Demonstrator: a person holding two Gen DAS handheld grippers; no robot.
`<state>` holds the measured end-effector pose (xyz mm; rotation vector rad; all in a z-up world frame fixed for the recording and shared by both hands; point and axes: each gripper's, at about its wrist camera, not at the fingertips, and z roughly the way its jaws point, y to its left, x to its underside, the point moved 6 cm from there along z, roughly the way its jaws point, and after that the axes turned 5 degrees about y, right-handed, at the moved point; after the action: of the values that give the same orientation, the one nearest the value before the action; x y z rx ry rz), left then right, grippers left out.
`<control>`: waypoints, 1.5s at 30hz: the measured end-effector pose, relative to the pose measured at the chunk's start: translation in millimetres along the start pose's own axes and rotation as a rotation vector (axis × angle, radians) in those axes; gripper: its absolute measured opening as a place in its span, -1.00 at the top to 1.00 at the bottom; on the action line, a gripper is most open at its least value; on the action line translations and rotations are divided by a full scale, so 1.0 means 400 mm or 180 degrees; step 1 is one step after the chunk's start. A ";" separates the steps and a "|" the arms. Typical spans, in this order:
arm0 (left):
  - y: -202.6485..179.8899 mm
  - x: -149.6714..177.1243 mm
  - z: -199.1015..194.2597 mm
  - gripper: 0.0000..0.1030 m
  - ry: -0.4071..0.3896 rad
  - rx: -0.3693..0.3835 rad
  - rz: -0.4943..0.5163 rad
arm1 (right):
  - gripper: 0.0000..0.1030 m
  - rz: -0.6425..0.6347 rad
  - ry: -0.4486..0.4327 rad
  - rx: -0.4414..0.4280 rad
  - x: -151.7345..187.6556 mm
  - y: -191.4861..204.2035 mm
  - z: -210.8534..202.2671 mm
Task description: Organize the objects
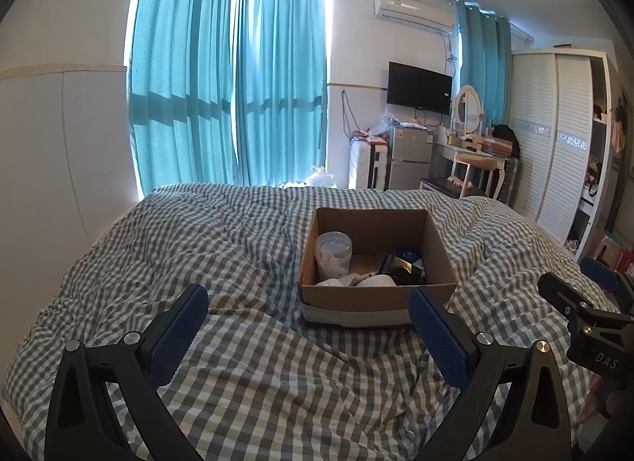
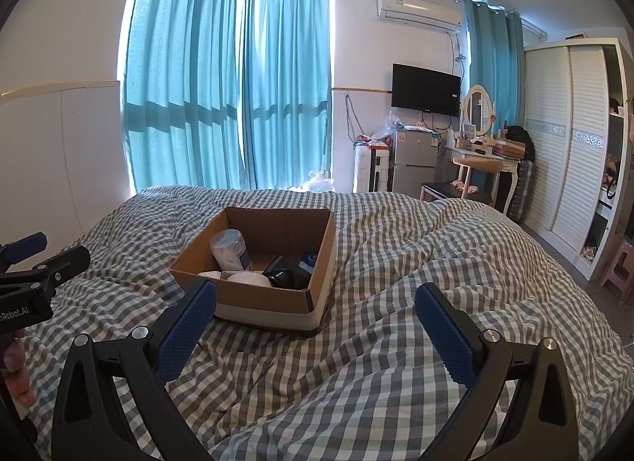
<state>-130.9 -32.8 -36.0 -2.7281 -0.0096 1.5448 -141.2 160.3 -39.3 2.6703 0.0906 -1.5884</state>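
- Left wrist view: the left gripper (image 1: 309,312) hangs above the gingham duvet (image 1: 237,247) with its jaws spread wide and nothing between them, which looks like a resting pose, not a reach.
- The cardboard box (image 1: 376,296) sits at about 1 o'clock from this gripper, its near wall just past the right-hand blue pad (image 1: 436,326). Open-topped and set flat on the bed, it serves as the collecting place.
- Inside it, a clear jar of cotton swabs (image 1: 333,255) stands upright at the box's 9 o'clock, so it cannot roll; white items (image 1: 374,282) lie at 6 o'clock and a dark blue-lidded item (image 1: 408,257) at 3 o'clock.
- The right gripper (image 1: 586,302) shows at 3 o'clock, held well clear of the box.
- Right wrist view: the right gripper (image 2: 317,312) is likewise released and empty, with the cardboard box (image 2: 269,298) at 11 o'clock, close to its left pad (image 2: 190,322).
- The swab jar (image 2: 230,249) stands at the box's far left; a black item (image 2: 283,277) rests near its front right.
- No loose objects show on the duvet (image 2: 396,263), so the sorting appears complete.
- The left gripper (image 2: 27,259) sits at 9 o'clock; from here I cannot tell its jaw state.
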 end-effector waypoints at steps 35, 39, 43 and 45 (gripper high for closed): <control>-0.007 0.004 -0.010 -1.00 -0.0048 -0.0112 0.0040 | -0.96 -0.0045 0.0016 -0.0032 0.020 0.016 0.000; -0.006 0.005 -0.011 -1.00 -0.0050 -0.0121 0.0045 | -0.96 -0.0062 0.0024 -0.0035 0.022 0.019 0.001; -0.005 0.005 -0.012 -1.00 -0.0046 -0.0134 0.0049 | -0.96 -0.0077 0.0034 -0.0036 0.022 0.021 0.003; -0.003 0.006 -0.012 -1.00 -0.0036 -0.0143 0.0044 | -0.96 -0.0080 0.0041 -0.0037 0.022 0.022 0.004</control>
<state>-125.6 -31.5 -35.7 -2.7592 -0.0259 1.5830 -137.9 151.9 -47.7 2.6814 0.1340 -1.5730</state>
